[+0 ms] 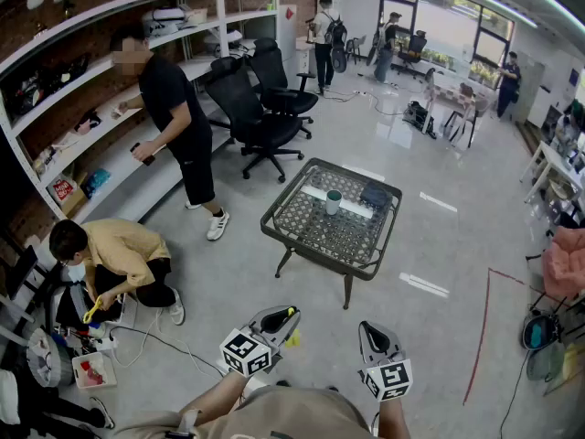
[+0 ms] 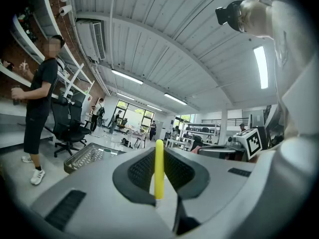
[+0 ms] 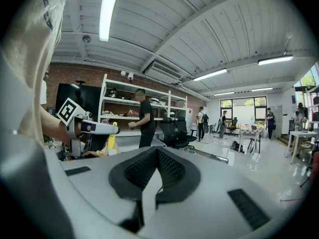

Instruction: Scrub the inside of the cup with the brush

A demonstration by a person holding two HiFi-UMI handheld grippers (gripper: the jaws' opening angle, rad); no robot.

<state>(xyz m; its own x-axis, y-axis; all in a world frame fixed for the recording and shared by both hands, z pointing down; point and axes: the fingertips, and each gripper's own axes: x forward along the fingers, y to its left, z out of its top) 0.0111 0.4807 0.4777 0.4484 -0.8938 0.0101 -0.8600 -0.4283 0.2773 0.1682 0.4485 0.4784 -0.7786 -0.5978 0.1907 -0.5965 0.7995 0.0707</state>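
A small green-and-white cup [image 1: 334, 202] stands on a low wire-mesh table [image 1: 302, 231] across the floor, well ahead of both grippers. My left gripper [image 1: 285, 315] is held near my body at lower centre. It is shut on a thin yellow brush handle [image 2: 159, 167] that stands upright between the pads; the bristles are hidden. The cup [image 2: 106, 151] shows small and far in the left gripper view. My right gripper [image 1: 370, 329] hangs beside it, shut with nothing between its jaws [image 3: 158, 151]. The right gripper view also catches the left gripper [image 3: 92, 128] and the yellow brush [image 3: 112, 146].
The table also carries a dark flat object [image 1: 376, 195] and a white strip. Black office chairs [image 1: 260, 108] stand behind it. A person in black [image 1: 178, 126] stands at the white shelves, and another crouches [image 1: 114, 259] by cables on the left floor. Red tape [image 1: 480, 337] marks the right.
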